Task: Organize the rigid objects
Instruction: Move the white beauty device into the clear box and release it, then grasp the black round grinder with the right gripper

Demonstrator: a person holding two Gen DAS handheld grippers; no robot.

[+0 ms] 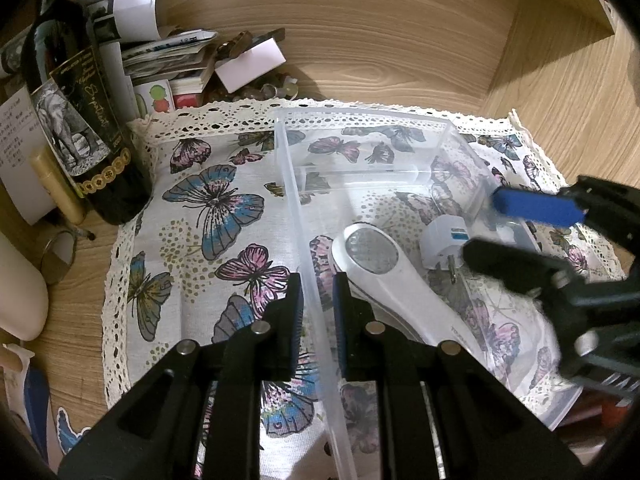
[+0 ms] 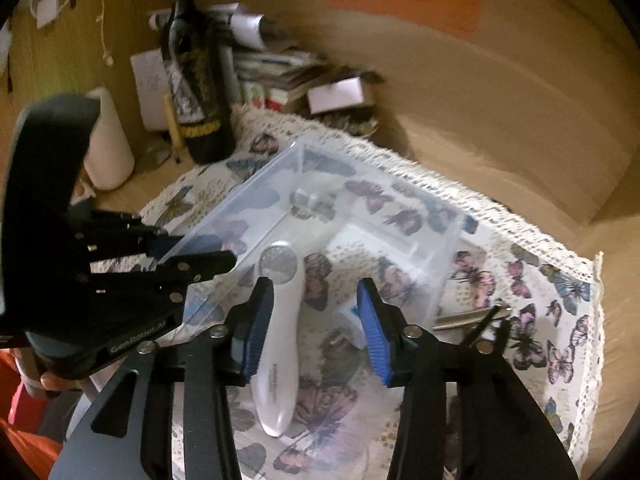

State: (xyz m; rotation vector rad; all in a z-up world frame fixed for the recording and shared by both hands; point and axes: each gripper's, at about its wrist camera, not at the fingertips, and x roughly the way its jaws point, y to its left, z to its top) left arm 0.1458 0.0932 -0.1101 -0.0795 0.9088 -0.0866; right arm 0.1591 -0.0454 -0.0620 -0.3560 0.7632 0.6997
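We're pinching the clear bin's (image 1: 362,120) wall with our left gripper (image 1: 317,312) so it isn't sliding, while our right gripper (image 2: 316,320) is hanging spread wide over the white handheld gadget (image 2: 278,332) lying inside, next to the plug adapter (image 1: 442,242).

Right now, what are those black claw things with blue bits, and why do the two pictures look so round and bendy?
They are hand tools, not a whole robot. A person holds one in each hand, and each has two fingers with blue pads. A small round-lens camera on each tool looks along its fingers, which bends the picture.

In the left camera's picture, the left gripper has its fingers on either side of the wall of a clear plastic box. In the right camera's picture, the right gripper is open above the box. Inside lie a white handheld device and a white plug adapter. The box sits on a butterfly cloth, beside a dark bottle.
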